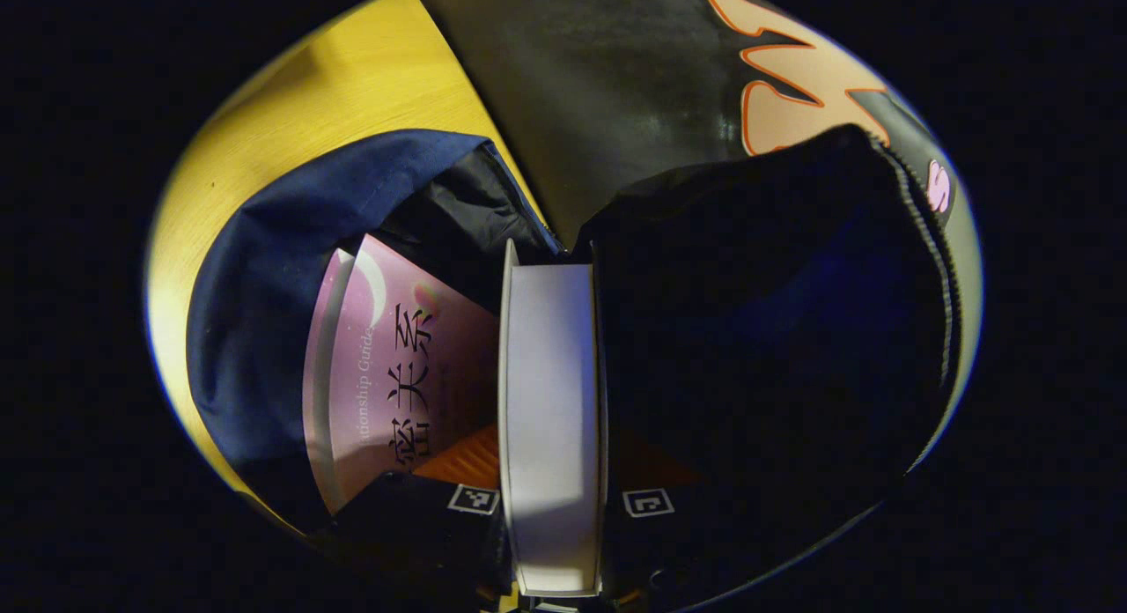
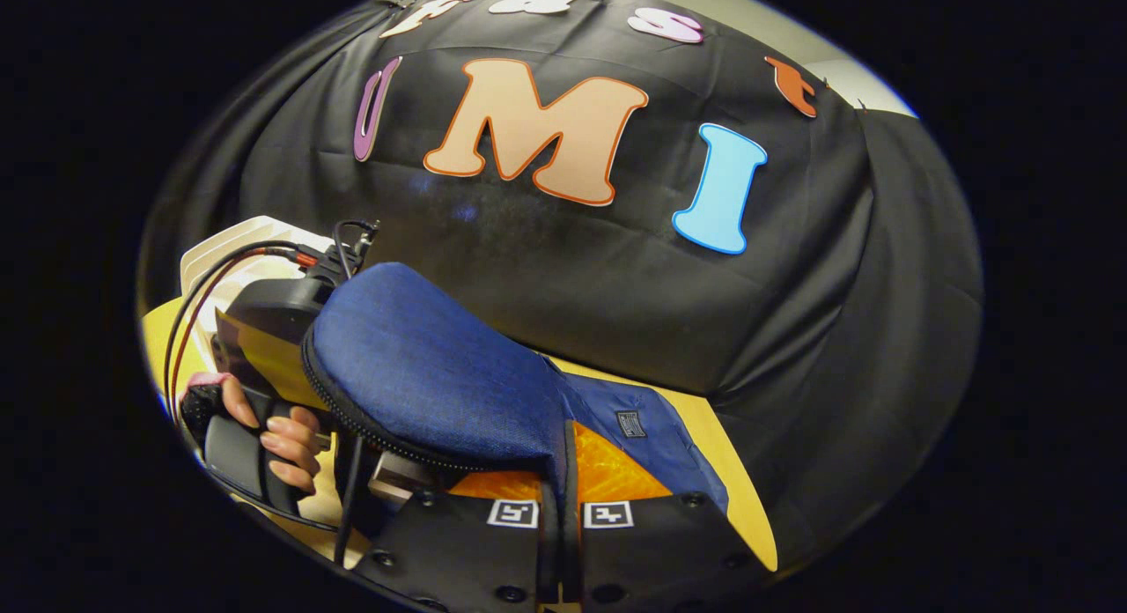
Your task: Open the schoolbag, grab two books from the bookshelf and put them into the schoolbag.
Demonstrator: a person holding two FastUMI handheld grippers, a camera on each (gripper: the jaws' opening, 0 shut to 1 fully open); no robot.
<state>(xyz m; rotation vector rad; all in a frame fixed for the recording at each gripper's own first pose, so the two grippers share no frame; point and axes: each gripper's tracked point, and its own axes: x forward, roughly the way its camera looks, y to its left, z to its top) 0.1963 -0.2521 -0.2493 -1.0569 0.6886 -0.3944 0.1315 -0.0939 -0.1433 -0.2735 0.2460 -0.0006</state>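
In the left gripper view I look down into the open blue schoolbag (image 1: 264,269). A pink book (image 1: 405,366) leans inside it on the left. My left gripper (image 1: 555,507) is shut on a second book (image 1: 550,375), seen page-edge on, standing upright in the bag's mouth. The bag's flap (image 1: 775,331) rises dark on the right. In the right gripper view my right gripper (image 2: 561,513) is shut on the edge of the blue flap (image 2: 423,366), holding it lifted. A hand (image 2: 282,437) holds the other gripper behind the flap at the left.
The bag lies on a yellow wooden table (image 1: 335,84), whose surface also shows beside the bag in the right gripper view (image 2: 731,454). The black cloth wall (image 2: 616,269) stands close behind. A white frame (image 2: 229,243) stands at the far left.
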